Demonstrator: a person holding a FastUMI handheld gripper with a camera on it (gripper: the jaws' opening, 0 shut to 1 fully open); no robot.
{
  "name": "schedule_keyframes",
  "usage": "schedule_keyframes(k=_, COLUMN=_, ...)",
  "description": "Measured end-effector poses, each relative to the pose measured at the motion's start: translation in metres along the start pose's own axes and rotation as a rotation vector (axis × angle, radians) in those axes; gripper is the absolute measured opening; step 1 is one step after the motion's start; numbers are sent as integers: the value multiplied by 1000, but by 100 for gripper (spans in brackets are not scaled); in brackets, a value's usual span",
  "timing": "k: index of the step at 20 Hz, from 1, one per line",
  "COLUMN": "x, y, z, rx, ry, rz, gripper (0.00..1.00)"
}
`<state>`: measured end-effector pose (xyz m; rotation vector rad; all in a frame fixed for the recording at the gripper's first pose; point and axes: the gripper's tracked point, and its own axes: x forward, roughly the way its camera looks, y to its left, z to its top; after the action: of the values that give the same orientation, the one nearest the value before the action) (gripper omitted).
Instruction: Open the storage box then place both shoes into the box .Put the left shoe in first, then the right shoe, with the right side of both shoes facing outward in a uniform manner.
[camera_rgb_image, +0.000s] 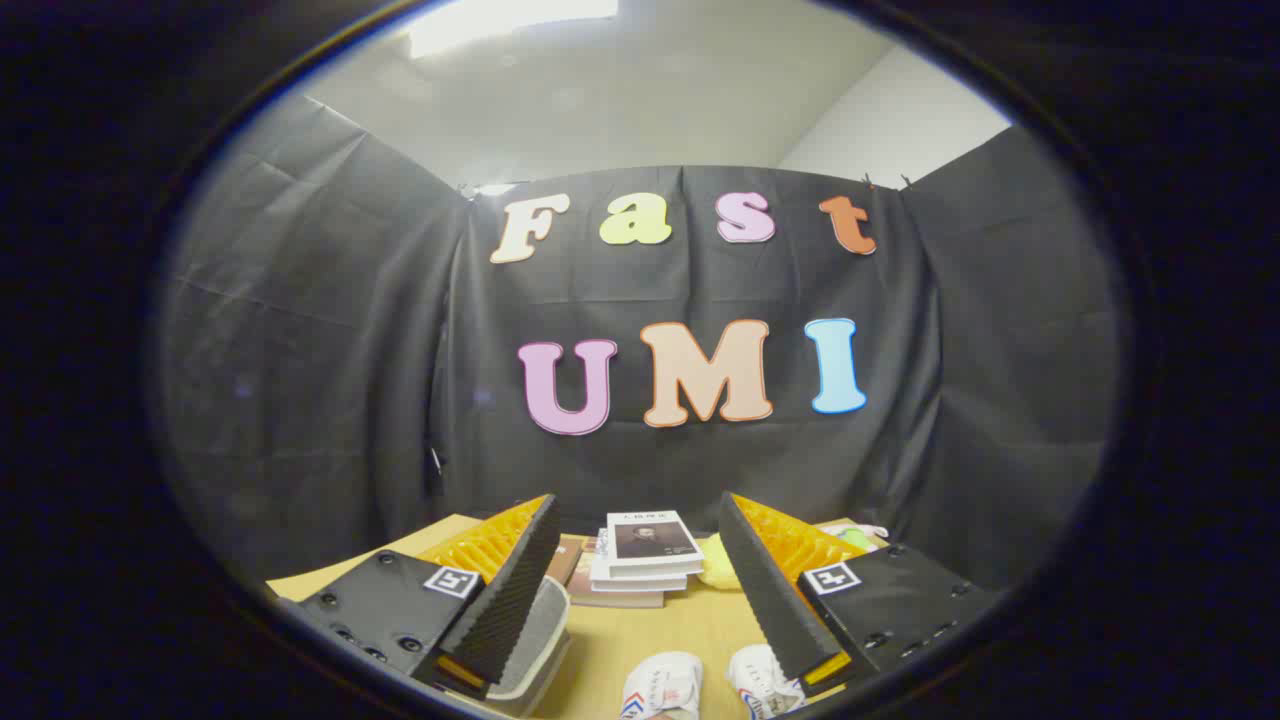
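My gripper (637, 500) is open, held well above the wooden table (655, 628) with nothing between its fingers. Two white shoes with red and blue marks lie side by side on the table low between the fingers: one (662, 686) nearer the left finger, the other (764, 681) close under the right finger. Only their upper ends show. A grey and white rounded thing (538, 640) sits against the left finger and is partly hidden by it; I cannot tell whether it is the storage box.
Beyond the fingers, near the table's far edge, stands a stack of white books (648, 558) with a brown book (571, 560) beside it. A soft yellow object (716, 572) lies right of the stack. Small pale items (856, 534) peek out behind the right finger.
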<state>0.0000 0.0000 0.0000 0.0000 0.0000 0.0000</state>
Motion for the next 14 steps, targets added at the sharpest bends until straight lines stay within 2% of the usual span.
schedule_keyframes(k=14, x=19, y=11, z=-11, rx=-23, ry=18, rz=58, gripper=100)
